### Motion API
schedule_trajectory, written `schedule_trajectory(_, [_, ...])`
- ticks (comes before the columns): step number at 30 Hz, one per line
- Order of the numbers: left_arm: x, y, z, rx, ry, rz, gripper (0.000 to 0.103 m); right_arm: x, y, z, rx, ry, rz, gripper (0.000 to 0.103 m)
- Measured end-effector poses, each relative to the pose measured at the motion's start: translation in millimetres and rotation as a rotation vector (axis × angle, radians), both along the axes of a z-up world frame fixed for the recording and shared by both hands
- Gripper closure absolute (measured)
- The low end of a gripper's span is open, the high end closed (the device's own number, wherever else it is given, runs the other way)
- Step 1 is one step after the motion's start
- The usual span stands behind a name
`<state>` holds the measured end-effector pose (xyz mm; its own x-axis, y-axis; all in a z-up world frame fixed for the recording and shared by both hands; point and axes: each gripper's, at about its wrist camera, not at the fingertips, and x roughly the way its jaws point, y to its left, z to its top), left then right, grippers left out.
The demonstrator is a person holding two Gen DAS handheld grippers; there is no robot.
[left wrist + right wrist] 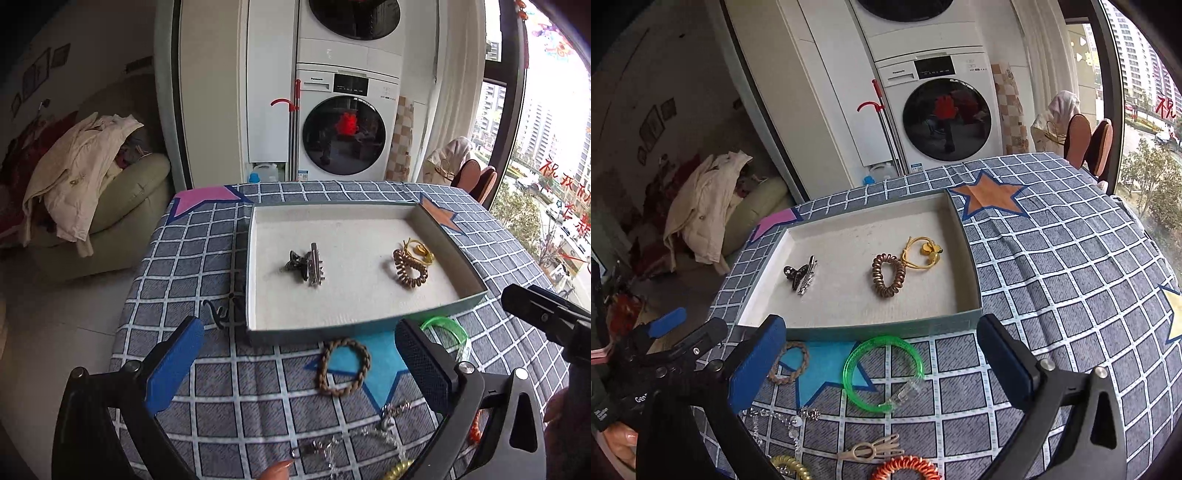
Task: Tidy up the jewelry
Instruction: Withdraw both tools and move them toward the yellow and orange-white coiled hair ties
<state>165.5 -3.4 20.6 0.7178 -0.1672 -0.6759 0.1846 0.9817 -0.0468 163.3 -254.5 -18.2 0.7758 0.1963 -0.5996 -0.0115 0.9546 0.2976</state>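
Left wrist view is showing the left gripper (299, 354) hanging spread wide, nothing between its fingers, over a braided bracelet (343, 367); the right gripper (881, 363) is gaping likewise above a green bangle (882, 373); clips (800, 275) and hair ties (888, 275) are lying in the tray (879, 326).

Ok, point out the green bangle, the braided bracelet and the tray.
green bangle (849, 363), right wrist view, left arc.
braided bracelet (322, 369), left wrist view, left side.
tray (882, 326), right wrist view, near wall.

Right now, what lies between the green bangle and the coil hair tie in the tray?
Only the tray's near wall and bare lining separate the green bangle from the coil hair tie, seen in the right wrist view.
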Motion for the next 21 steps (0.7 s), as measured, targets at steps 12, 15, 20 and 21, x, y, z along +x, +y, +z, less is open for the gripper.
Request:
schedule_trajectory(12, [-46.4, 15.9, -24.6, -0.005, 0.093, 0.020, 0.000, -45.1, 7.9, -6.5, -0.004, 0.041, 0.022, 0.000])
schedule_trajectory(15, [-57.2, 17.4, -34.6, -0.011, 0.121, 0.027, 0.000, -54.1, 4.6, -13.7, -0.004, 0.071, 0.017, 0.000])
schedule_trajectory(20, [-76.7, 15.4, -47.1, 0.001, 0.145, 0.022, 0.000, -75.6, -2.9, -35.2, 0.003, 0.130, -0.009, 0.000])
schedule_trajectory(21, [-80.2, 14.8, -49.2, 0.001, 0.150, 0.021, 0.000, -80.2, -4.1, -40.4, -0.001, 0.143, -0.015, 0.000])
